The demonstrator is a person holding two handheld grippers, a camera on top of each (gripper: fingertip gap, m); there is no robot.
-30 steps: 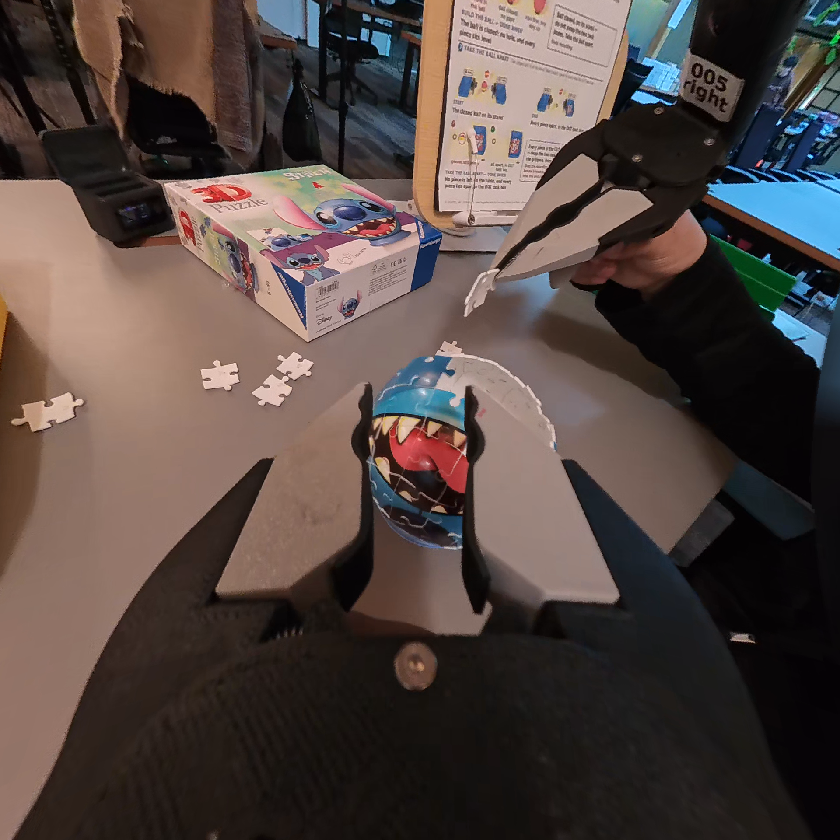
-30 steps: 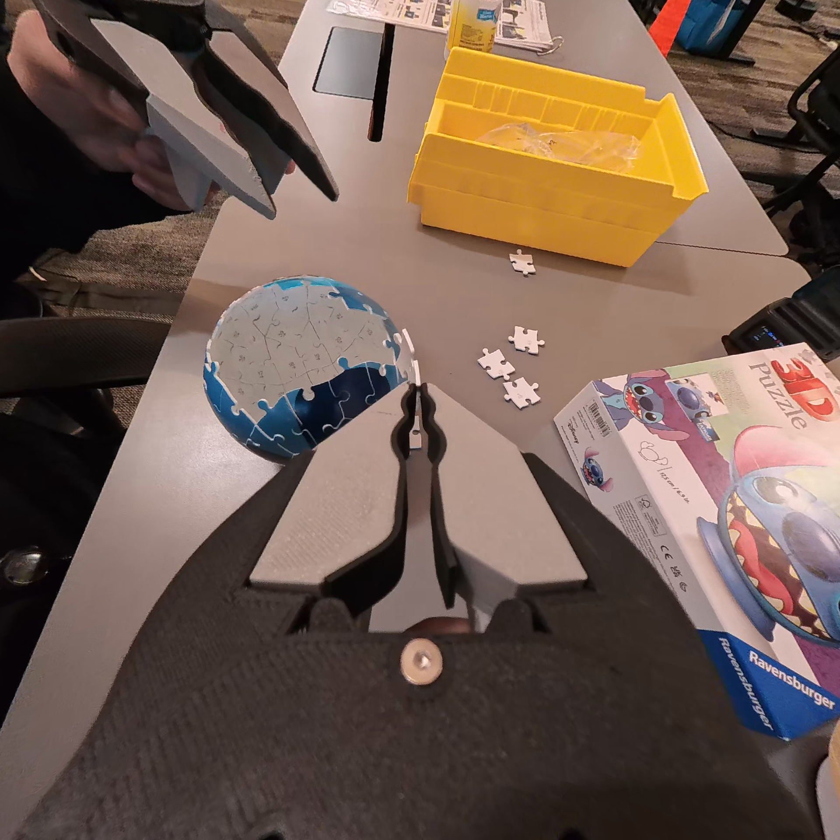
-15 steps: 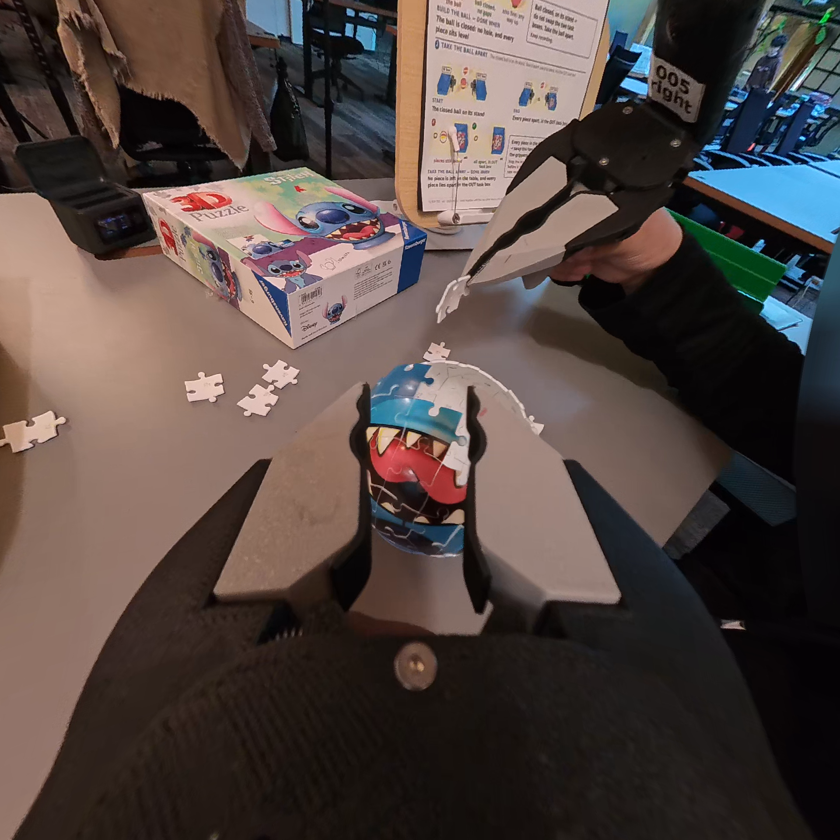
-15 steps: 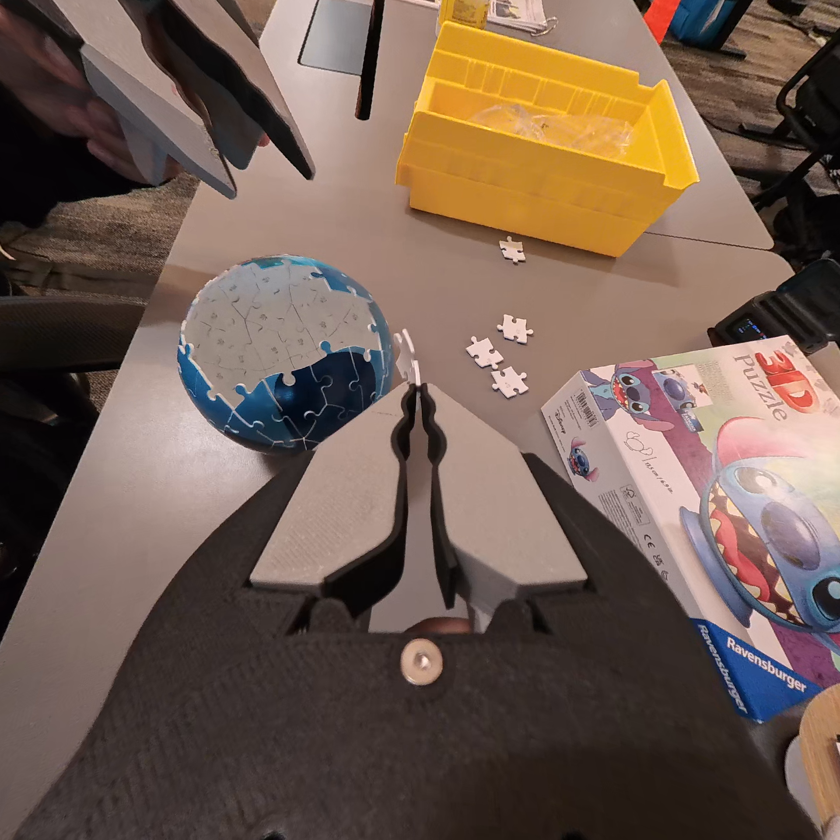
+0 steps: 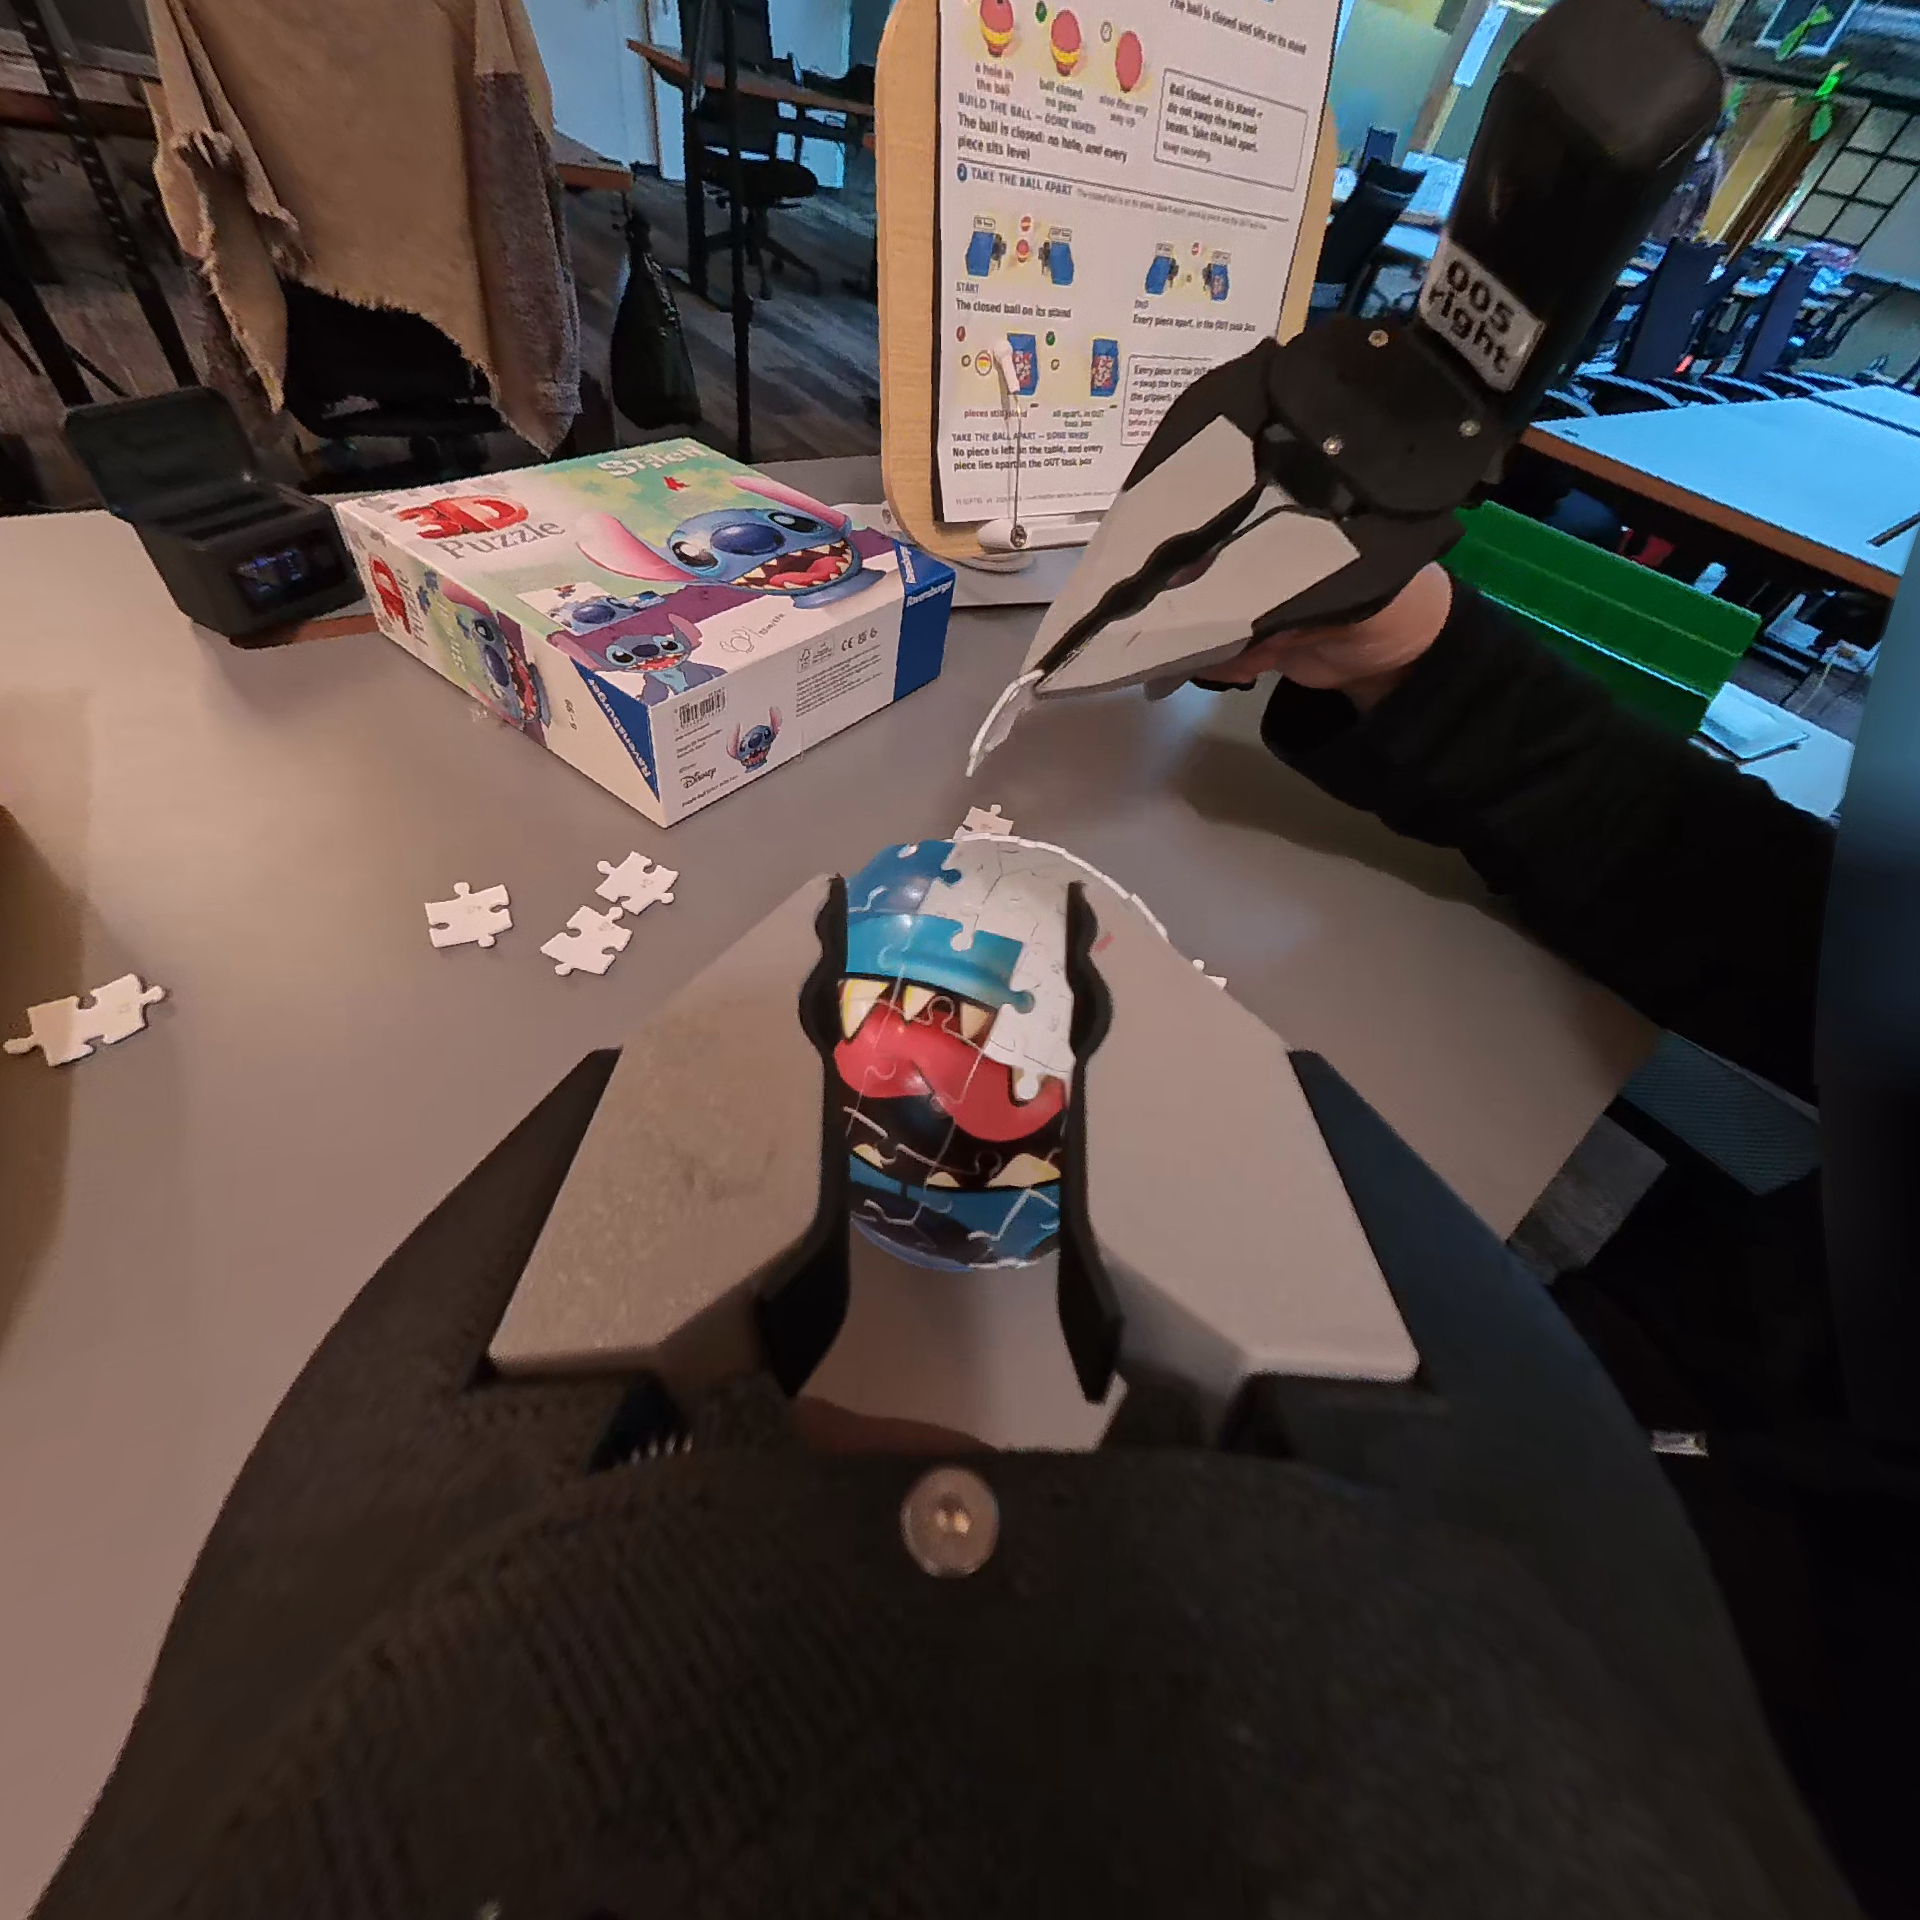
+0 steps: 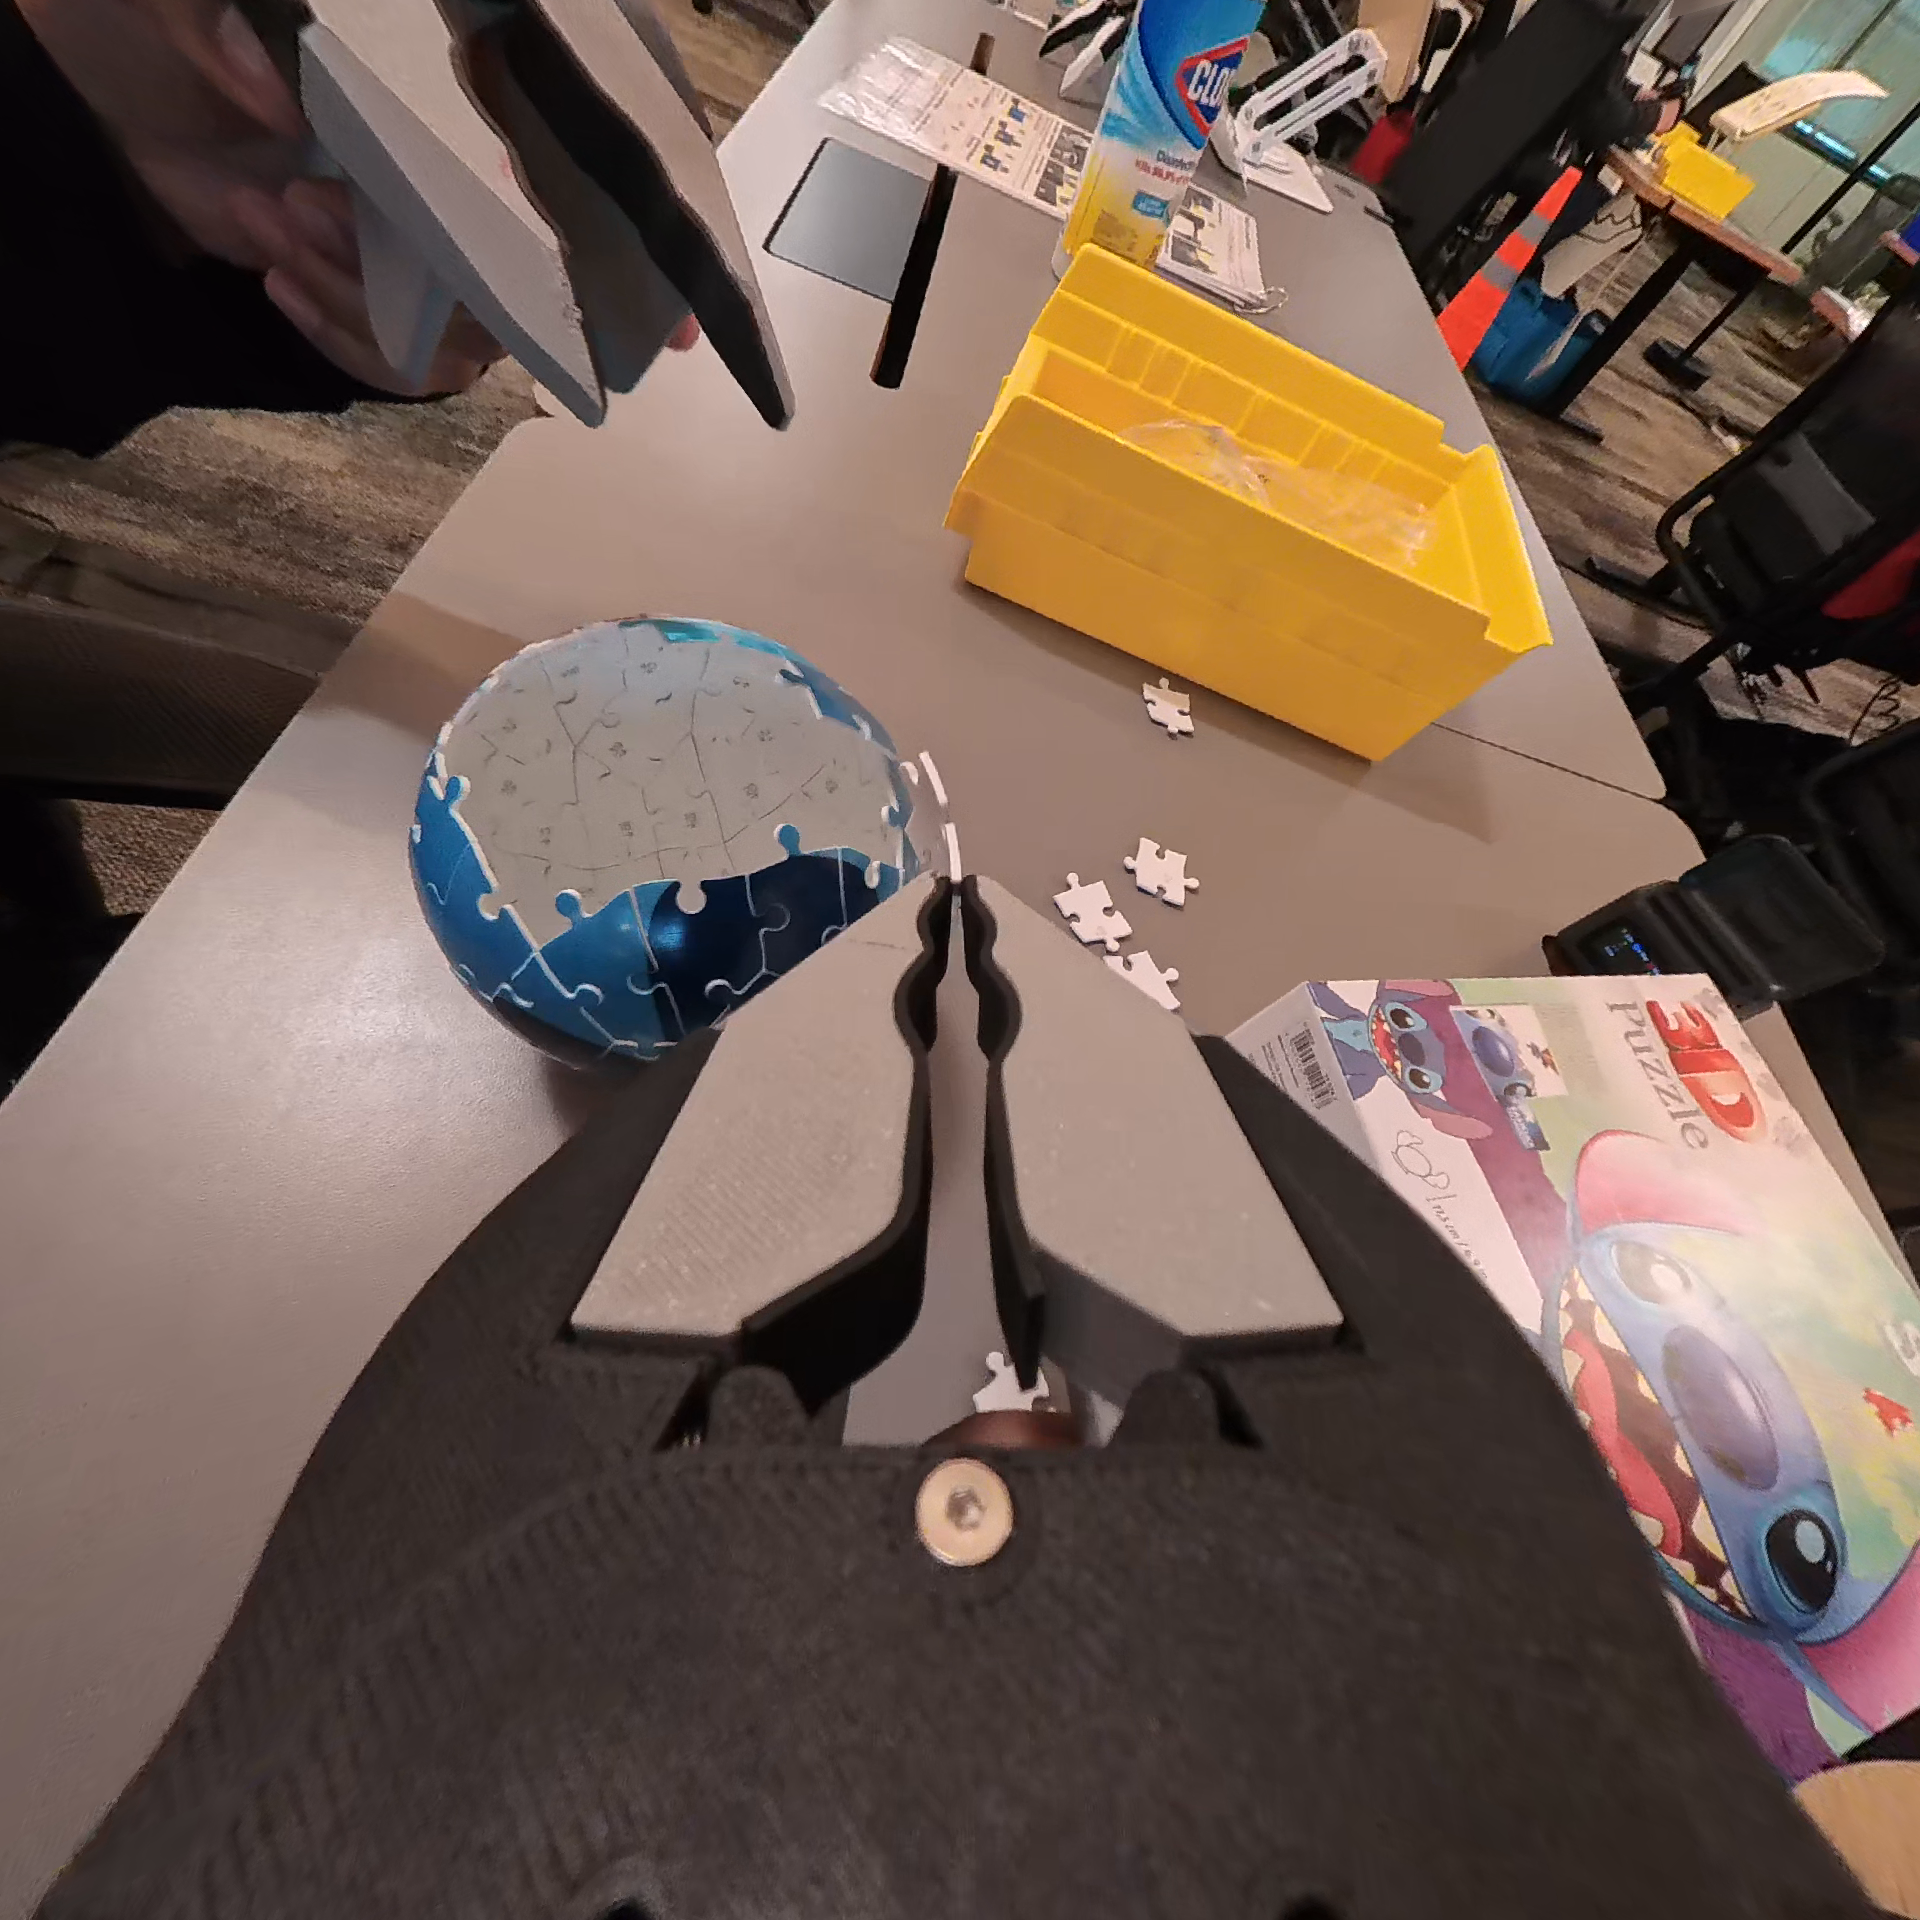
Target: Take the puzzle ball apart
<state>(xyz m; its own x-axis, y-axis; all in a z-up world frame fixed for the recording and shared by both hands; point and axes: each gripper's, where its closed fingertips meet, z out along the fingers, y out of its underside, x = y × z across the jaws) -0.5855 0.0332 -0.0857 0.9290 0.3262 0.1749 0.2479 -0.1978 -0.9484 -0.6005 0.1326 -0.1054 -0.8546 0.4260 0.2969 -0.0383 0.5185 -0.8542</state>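
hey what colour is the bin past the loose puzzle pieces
Yellow. The bin shows best in the right wrist view, beyond the loose pieces.

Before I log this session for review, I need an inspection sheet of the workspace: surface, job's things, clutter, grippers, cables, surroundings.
Surface: grey table, no spills seen.
Job's things: puzzle ball resting on the table, part of its shell open; one white puzzle piece held edge-on; loose pieces lying white side up.
Clutter: puzzle box, yellow bin with a clear bag inside, wipes canister, black device, instruction board.
Grippers: left hand-held gripper open, above the ball, not touching it; right hand-held gripper shut on the piece.
Cables: nothing seen.
Surroundings: chairs, other tables, a hanging cloth.
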